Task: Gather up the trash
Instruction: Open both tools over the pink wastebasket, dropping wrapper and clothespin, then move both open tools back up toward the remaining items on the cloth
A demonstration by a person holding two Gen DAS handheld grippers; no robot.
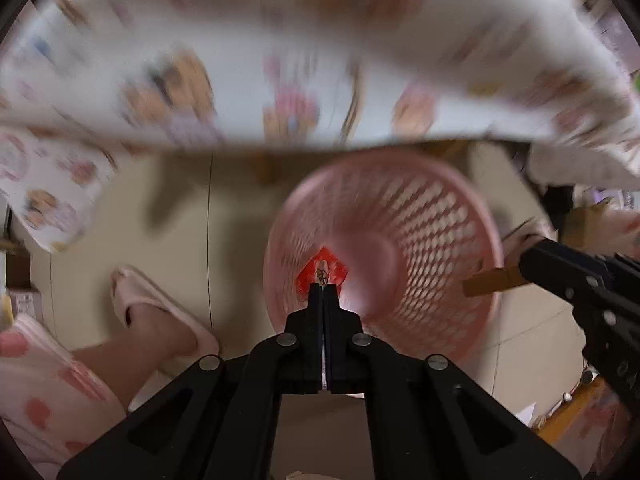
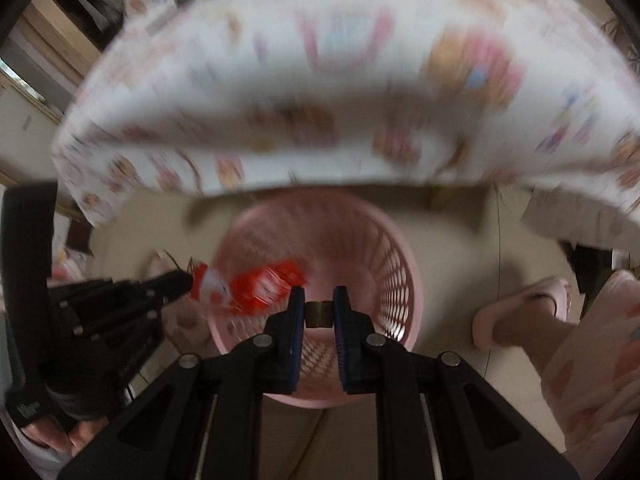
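A pink mesh basket (image 1: 432, 232) stands on the floor below both grippers. My left gripper (image 1: 323, 286) points down into it, shut on a red-and-white wrapper (image 1: 320, 274). In the right wrist view that wrapper (image 2: 256, 288) hangs over the basket's (image 2: 384, 272) left rim from the left gripper (image 2: 180, 280). My right gripper (image 2: 319, 304) is shut on a small brown piece (image 2: 319, 314) above the basket's opening. From the left wrist view the brown piece (image 1: 492, 283) sticks out of the right gripper (image 1: 524, 268) over the basket's right rim.
A table's cloth (image 1: 280, 60) printed with cartoons hangs just beyond the basket (image 2: 320, 100). A person's feet in pink slippers (image 1: 160, 308) stand on the pale tiled floor on either side (image 2: 520, 308). Boxes sit at the floor's edges.
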